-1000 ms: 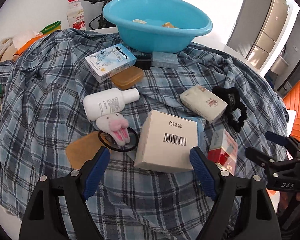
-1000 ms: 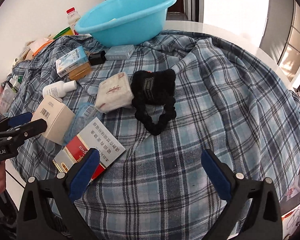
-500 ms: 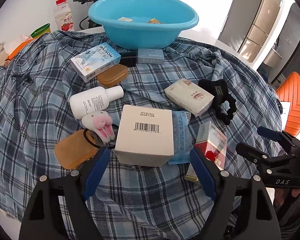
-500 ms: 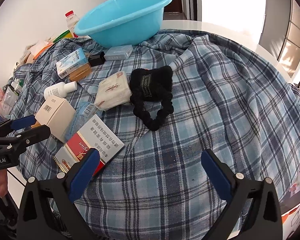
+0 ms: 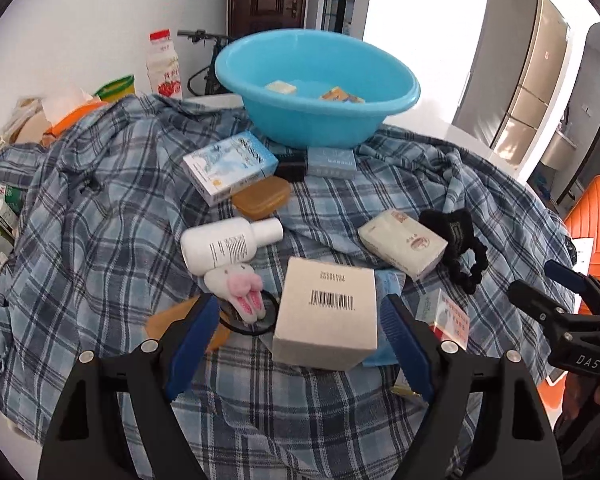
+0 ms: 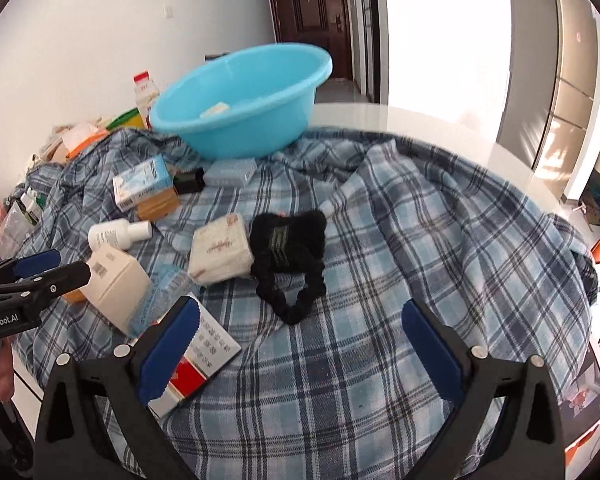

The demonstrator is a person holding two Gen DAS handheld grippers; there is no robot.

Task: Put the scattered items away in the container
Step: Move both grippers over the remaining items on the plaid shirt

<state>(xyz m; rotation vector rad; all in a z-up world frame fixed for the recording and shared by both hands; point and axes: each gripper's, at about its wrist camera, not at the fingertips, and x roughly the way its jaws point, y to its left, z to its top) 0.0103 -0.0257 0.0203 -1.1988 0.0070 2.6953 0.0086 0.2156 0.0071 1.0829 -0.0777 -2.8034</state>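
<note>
The cardboard box (image 5: 327, 312) is being straddled by the wide-open left gripper (image 5: 300, 336), to be clamped and carried to the basin (image 5: 316, 92).

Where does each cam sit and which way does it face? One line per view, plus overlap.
Left wrist: on the left claw, aimed down and forward at the barcode box, basin beyond; own open blue fingers show, right claw at the right edge.
Right wrist: on the right claw, aimed down and forward at the plaid cloth and black scrunchie; own open fingers show, left claw at the left edge.
Shared: basin, barcode box, scrunchie, white bottle, cloth.
</note>
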